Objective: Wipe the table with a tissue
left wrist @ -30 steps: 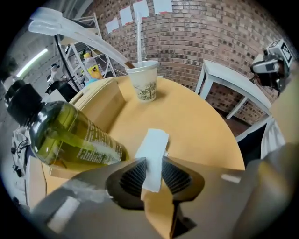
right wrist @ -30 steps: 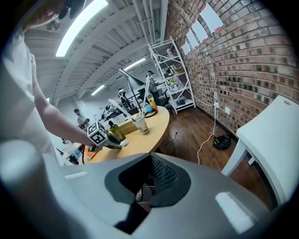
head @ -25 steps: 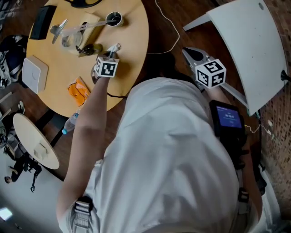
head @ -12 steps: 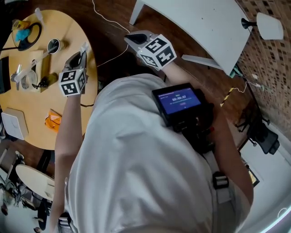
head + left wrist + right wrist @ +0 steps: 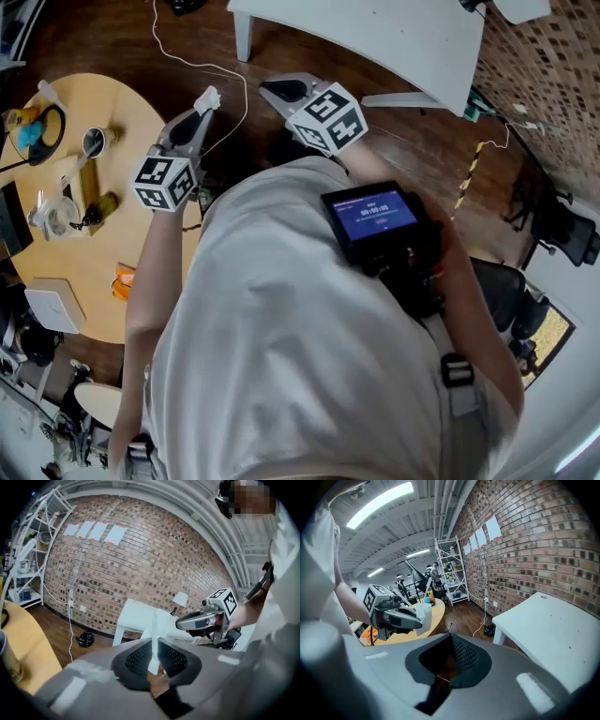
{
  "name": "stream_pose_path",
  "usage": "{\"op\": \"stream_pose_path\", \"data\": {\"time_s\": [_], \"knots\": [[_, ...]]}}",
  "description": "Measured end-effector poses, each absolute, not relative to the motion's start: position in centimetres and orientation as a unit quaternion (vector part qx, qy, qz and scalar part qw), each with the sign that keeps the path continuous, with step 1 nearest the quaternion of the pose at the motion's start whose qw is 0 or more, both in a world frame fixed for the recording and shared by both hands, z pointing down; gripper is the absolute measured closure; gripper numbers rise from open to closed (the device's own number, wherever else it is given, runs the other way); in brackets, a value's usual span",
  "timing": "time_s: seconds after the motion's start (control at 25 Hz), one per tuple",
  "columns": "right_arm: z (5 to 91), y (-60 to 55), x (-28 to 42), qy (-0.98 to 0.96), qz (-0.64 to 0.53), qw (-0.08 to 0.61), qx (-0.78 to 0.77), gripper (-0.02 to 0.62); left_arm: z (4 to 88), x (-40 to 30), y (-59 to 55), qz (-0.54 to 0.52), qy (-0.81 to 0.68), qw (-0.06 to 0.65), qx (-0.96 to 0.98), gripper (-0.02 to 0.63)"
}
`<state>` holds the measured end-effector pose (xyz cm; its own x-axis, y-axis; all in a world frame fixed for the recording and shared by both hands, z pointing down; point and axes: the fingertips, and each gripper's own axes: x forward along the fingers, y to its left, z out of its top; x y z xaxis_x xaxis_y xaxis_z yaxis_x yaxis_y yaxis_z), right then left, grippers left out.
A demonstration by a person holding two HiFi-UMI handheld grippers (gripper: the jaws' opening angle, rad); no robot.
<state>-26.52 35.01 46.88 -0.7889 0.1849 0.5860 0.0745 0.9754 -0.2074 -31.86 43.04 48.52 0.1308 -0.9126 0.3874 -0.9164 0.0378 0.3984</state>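
While both arms (image 5: pixel 148 272) reach forward, the left gripper (image 5: pixel 201 112) pinches a tissue (image 5: pixel 207 97); only its own view shows the right gripper (image 5: pixel 450 639) closed, empty.

head view: overhead, steeply down | gripper views: along own jaws, close | shared: white table (image 5: pixel 375 37)

Bare floor (image 5: pixel 94 37) between round table (image 5: pixel 84 253) and white table (image 5: pixel 375 28); cable (image 5: pixel 155 28) crosses it.

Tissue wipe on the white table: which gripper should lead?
Left. The left gripper is shut on the tissue and faces the white table. The right gripper is nearer the table, but its jaws are together on nothing.
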Motion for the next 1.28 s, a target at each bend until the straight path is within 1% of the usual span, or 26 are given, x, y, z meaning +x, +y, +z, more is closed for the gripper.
{"op": "stream_pose_path", "data": {"time_s": [0.2,0.52,0.88,1.08,1.28], "knots": [[47.6,31.3,-23.0,-0.945,0.105,0.309,-0.023,0.588,51.1,-28.2,39.9,0.037,-0.623,0.319,0.714,0.561],[49.5,23.0,-13.7,-0.942,0.167,0.289,0.037,0.588,52.6,-20.4,30.5,0.072,-0.569,0.350,0.741,0.563],[50.1,12.2,-6.7,-0.942,0.191,0.263,0.084,0.588,51.8,-14.2,18.3,0.127,-0.536,0.324,0.769,0.561],[50.1,9.1,-4.3,-0.942,0.199,0.254,0.090,0.588,50.9,-13.0,14.4,0.164,-0.542,0.296,0.769,0.561],[50.5,6.9,-3.6,-0.938,0.219,0.248,0.103,0.588,51.0,-13.4,13.0,0.196,-0.534,0.295,0.768,0.561]]}}
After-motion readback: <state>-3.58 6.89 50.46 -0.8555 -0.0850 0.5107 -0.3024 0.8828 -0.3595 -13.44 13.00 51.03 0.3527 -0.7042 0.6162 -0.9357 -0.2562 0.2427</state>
